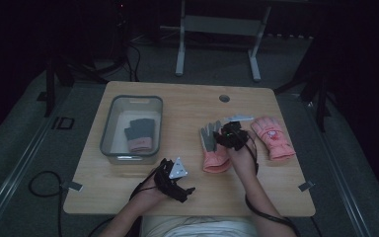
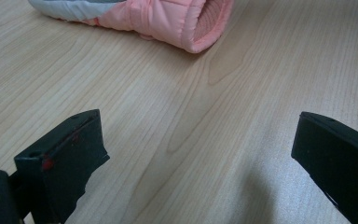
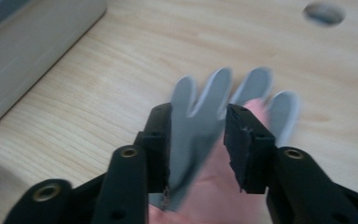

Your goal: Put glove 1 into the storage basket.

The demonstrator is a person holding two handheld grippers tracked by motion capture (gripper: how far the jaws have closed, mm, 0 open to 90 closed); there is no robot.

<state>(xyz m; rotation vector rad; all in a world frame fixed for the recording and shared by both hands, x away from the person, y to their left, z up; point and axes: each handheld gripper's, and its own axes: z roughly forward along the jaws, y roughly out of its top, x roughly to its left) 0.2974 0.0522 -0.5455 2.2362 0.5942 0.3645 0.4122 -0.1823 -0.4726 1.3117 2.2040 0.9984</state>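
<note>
The pink glove (image 1: 213, 148) lies mid-counter under the right claw (image 3: 198, 140), jaws apart; left claw (image 2: 196, 158) wide open.

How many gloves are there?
3: a dark grey glove in the bin, a pink-and-grey glove under the right gripper, a pink glove farther right.

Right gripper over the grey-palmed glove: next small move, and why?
Probably close the right gripper on the glove. In the right gripper view its jaws stand part open astride the grey palm, and whether the pads press is unclear. A grey glove already lies in the bin, so this one likely follows. The left gripper is open above bare table.
</note>
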